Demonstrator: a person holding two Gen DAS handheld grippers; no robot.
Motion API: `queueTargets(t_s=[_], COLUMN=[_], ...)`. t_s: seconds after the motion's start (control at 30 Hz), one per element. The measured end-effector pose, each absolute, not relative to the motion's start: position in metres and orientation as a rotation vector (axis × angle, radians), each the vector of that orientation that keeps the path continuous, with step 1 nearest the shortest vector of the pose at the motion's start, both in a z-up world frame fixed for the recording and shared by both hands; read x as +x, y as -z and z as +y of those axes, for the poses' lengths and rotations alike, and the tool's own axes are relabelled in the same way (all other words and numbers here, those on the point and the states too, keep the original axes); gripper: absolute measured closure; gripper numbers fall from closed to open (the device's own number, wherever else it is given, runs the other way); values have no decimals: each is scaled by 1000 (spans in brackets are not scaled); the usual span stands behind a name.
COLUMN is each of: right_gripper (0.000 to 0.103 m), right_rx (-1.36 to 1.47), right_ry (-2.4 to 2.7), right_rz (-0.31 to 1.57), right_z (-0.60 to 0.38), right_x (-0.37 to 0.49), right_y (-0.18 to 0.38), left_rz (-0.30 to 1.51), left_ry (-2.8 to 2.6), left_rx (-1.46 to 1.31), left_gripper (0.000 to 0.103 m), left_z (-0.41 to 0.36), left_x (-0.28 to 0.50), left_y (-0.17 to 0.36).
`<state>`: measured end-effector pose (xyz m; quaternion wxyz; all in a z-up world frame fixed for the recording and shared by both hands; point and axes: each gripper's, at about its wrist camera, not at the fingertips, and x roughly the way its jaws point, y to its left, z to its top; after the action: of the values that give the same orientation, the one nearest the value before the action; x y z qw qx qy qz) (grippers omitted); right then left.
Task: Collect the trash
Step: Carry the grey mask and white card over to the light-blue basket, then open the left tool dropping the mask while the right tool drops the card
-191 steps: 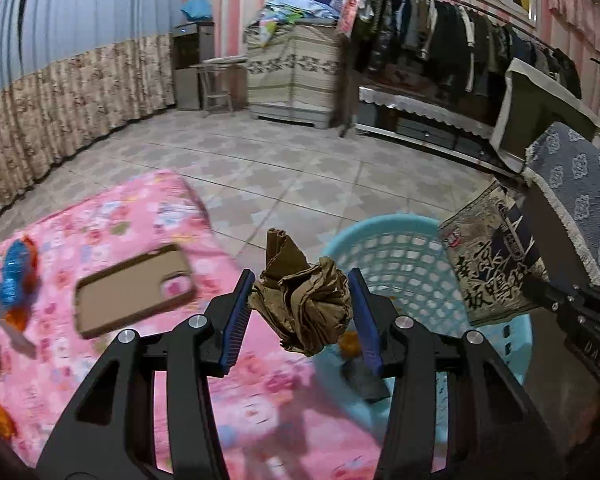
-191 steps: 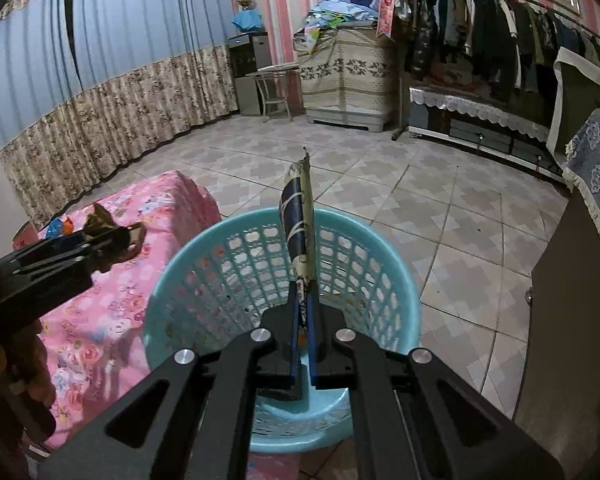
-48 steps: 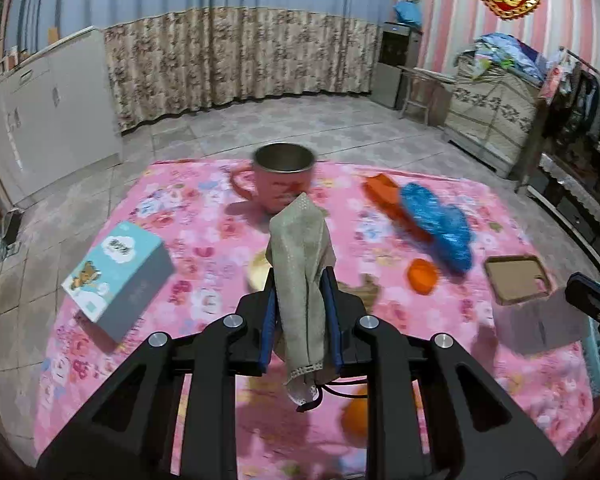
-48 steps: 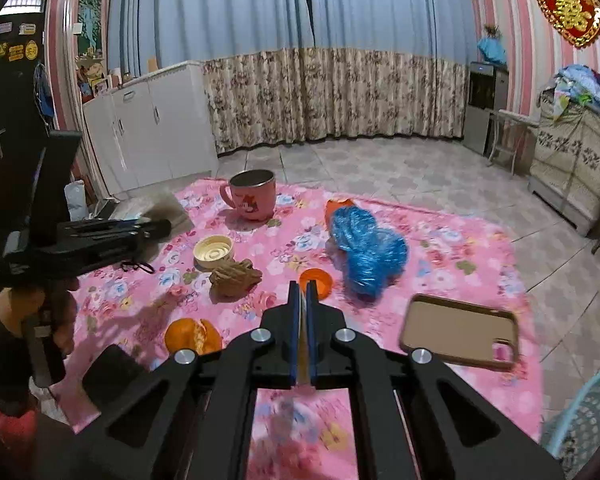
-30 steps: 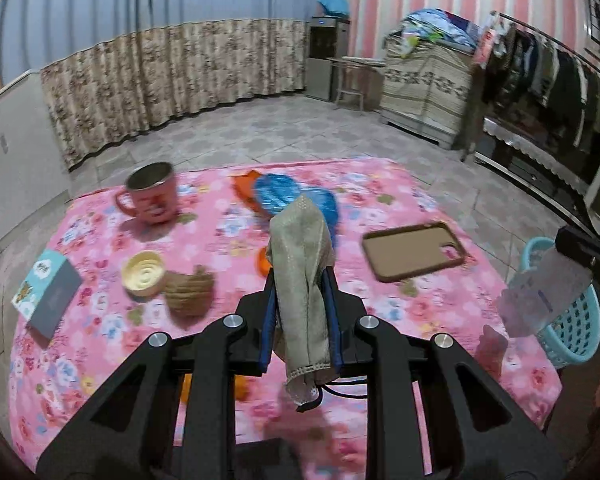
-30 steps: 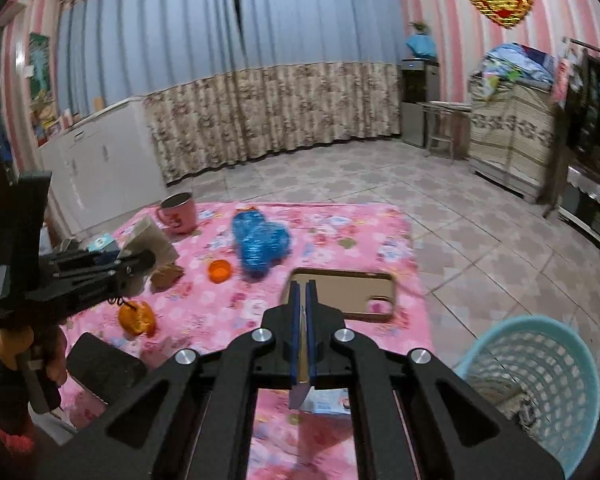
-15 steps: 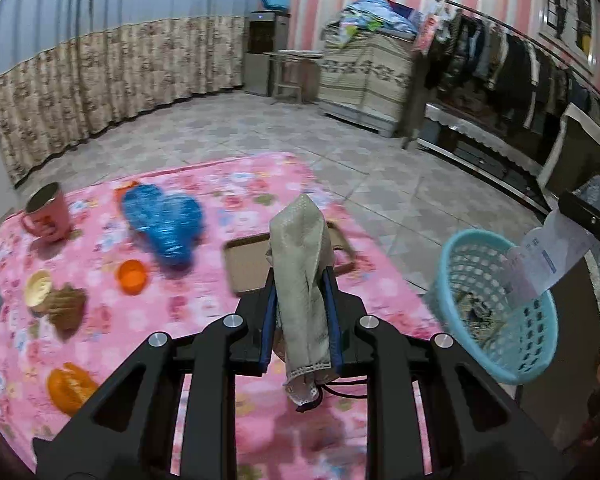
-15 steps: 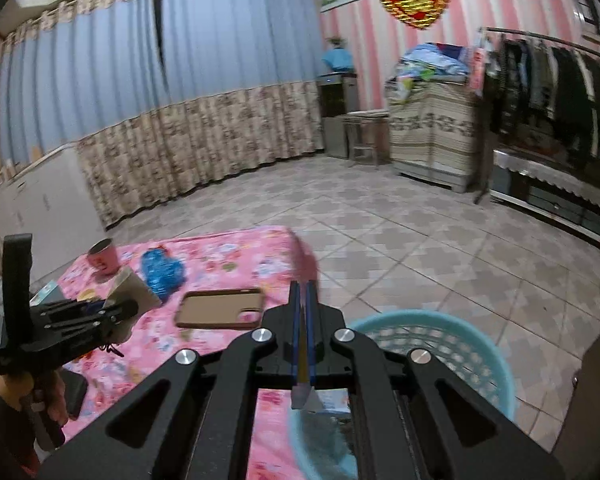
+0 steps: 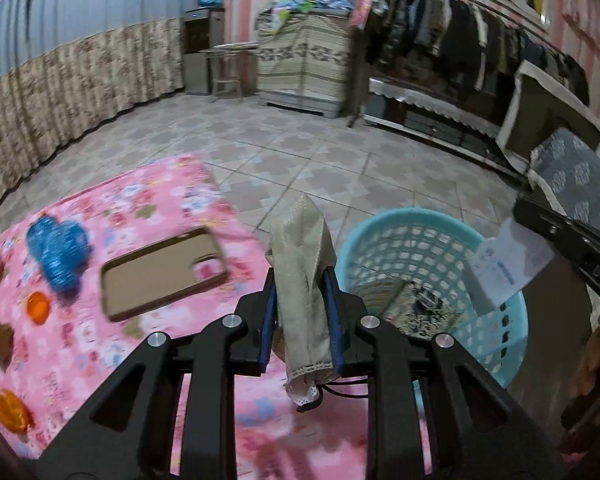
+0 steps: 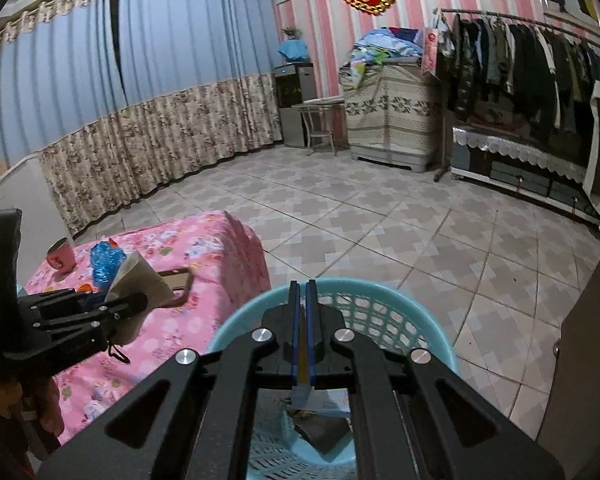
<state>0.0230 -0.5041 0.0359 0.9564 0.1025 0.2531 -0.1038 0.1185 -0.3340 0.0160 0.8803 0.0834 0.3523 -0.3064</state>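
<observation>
Both grippers are now arriving over the blue laundry basket (image 9: 500, 320), left gripper (image 9: 301, 312) clamping a beige cloth (image 9: 302, 276), right gripper (image 10: 302, 332) pinching a paper slip (image 9: 508, 260).

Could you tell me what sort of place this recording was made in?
Most likely a lived-in room of a home, perhaps a bedroom or living room: a clothes rack full of hanging garments, long blue curtains, a tiled floor, and a low table under a pink floral cloth beside a laundry-style basket.

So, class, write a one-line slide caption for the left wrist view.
Left gripper clamps a beige mask beside the blue basket, where the right gripper's paper hangs.
</observation>
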Motion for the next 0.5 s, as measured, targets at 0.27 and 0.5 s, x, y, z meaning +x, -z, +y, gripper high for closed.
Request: queueTargets(t_s=[0.27,0.5], right_gripper=[100,100], right_rx=[237,270], right_ry=[247,267], right_rz=[519,527], right_z=[-527,-544], right_x=[13,11], right_y=[-27,-20], left_rz=[750,732], left_ry=[722,742], left_rx=[213,234], left_gripper=[76,50], left_z=[-384,-402], left_x=[111,104], left_y=[-4,-2])
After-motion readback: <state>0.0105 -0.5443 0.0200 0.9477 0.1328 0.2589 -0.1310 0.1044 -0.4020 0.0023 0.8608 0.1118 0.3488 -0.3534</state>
